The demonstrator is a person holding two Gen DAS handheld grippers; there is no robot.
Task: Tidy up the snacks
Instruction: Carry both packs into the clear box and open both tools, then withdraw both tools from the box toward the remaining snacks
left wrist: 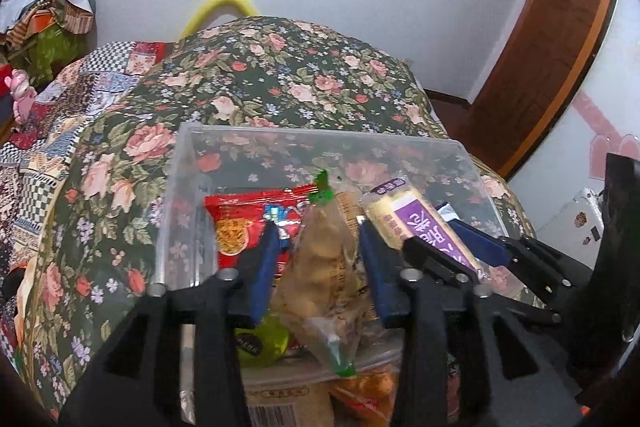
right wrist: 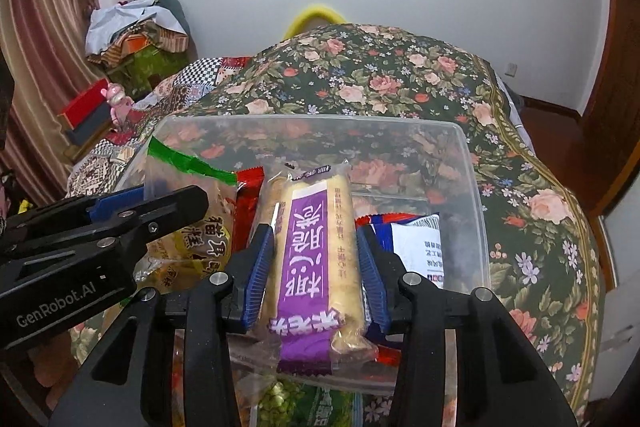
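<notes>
**Both grippers hold snacks over the clear bin**

Right now the left gripper [left wrist: 320, 247] clamps a clear bag of pale snacks [left wrist: 324, 267], green-sealed at its ends. Just beside it, the right gripper [right wrist: 316, 259] grips a purple-banded roll pack [right wrist: 314, 259]. Both hang over the clear plastic bin [right wrist: 472, 187] on the floral bedspread [right wrist: 400, 75]; a red packet [left wrist: 240, 223], perhaps noodles, lies inside.

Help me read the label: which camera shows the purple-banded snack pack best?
The right wrist view: the purple-banded snack pack lies head-on between the right gripper fingers, its whole printed band visible. The left wrist view shows it obliquely at the side, partly hidden by a finger.
</notes>
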